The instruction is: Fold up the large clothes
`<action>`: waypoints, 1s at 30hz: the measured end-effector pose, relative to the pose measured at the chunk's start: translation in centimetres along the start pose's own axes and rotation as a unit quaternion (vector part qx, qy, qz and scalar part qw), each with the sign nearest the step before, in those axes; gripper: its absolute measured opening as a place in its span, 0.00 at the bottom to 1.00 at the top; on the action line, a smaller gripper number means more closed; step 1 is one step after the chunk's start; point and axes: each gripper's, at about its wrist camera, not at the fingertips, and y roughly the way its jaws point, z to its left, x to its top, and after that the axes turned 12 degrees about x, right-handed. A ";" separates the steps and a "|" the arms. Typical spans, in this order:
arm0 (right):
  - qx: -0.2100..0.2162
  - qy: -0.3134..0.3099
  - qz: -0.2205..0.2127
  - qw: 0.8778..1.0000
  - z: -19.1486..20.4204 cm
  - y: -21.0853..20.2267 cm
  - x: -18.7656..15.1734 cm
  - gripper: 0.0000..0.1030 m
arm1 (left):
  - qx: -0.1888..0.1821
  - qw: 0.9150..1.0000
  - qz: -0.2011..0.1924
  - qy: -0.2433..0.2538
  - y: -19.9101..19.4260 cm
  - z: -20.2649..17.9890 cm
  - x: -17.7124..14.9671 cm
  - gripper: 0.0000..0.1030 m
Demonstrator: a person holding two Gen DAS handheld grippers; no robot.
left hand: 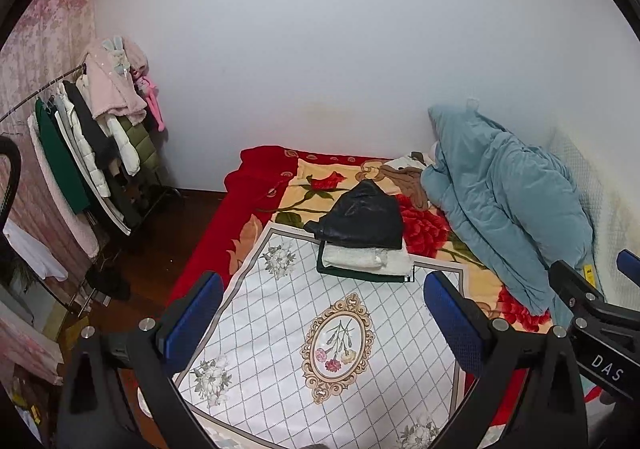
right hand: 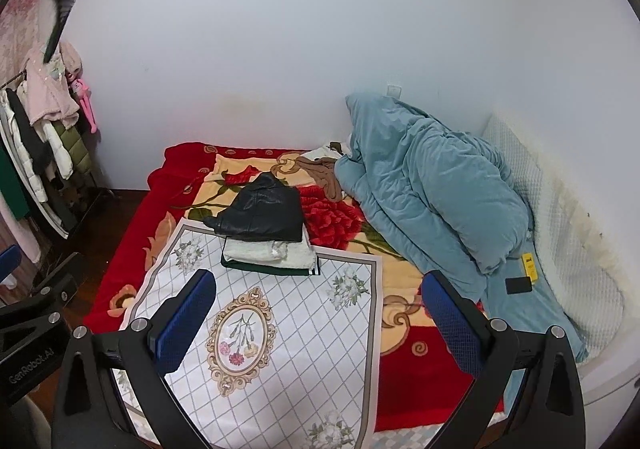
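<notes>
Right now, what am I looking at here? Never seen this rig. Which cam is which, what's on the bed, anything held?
There is no robot: a person carries two handheld grippers, each with a fisheye camera looking along its blue-padded fingers. One picture is from the left gripper, the other from the right gripper. Both are open and hold nothing. On the bed, a white patterned cloth lies spread, with a stack of folded clothes at its far edge, a black jacket on top. A blue quilt is heaped at the right.

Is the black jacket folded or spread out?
Folded. The black jacket lies as a compact bundle on top of the stack, not spread over the mat.
</notes>
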 end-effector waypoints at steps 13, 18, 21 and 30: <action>-0.003 -0.001 -0.004 1.000 0.2 -0.2 0.2 1.00 | -0.006 1.000 -0.002 0.002 -0.5 0.0 -0.2 0.99; -0.003 0.000 -0.007 1.000 0.2 -0.6 0.1 1.00 | -0.008 1.000 -0.004 0.001 -0.6 0.0 0.0 0.99; -0.003 -0.001 -0.007 1.000 0.1 -0.9 0.1 1.00 | -0.010 1.000 -0.005 0.000 -0.9 -0.1 0.1 0.99; -0.001 -0.001 -0.007 1.000 0.1 -1.7 0.0 1.00 | -0.012 1.000 -0.008 0.001 -1.2 0.0 0.2 0.99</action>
